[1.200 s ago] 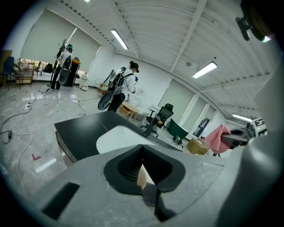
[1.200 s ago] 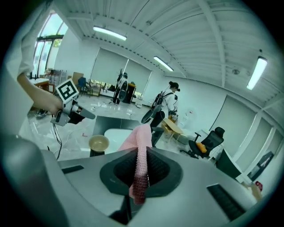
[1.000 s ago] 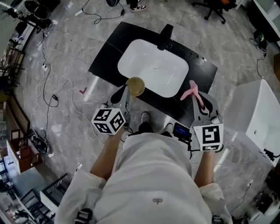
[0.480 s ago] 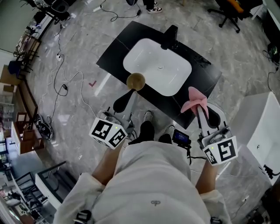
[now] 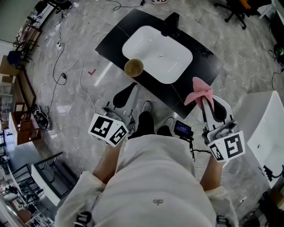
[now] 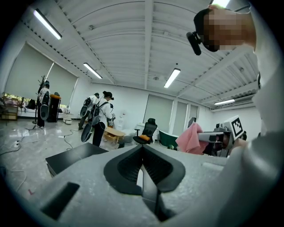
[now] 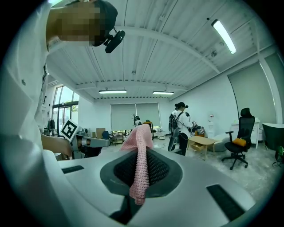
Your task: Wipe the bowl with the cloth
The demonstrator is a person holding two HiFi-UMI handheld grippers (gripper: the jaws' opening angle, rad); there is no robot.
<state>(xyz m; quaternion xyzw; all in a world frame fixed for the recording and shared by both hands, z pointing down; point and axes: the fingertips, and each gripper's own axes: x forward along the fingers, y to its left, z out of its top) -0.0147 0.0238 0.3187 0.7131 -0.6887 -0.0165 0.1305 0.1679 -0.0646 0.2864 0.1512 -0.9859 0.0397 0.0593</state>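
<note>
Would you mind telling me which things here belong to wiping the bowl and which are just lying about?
For the job:
- bowl, on the black counter
- pink cloth, gripped in the right claw
- left claw, shut and empty

Just lying about:
- sink and faucet
- floor cables
- office chair

We note a grey marble floor (image 5: pixel 66 53) with loose cables (image 5: pixel 62 76). A black counter (image 5: pixel 111 42) carries a white sink (image 5: pixel 151 44). Walls (image 6: pixel 128 106) are white. The ribbed ceiling (image 6: pixel 146 44) bears lit strip lights (image 7: pixel 224 35). Blinds (image 7: pixel 122 117) cover the far windows. An office chair (image 7: pixel 239 133) stands near a low wooden table (image 7: pixel 202 142).
</note>
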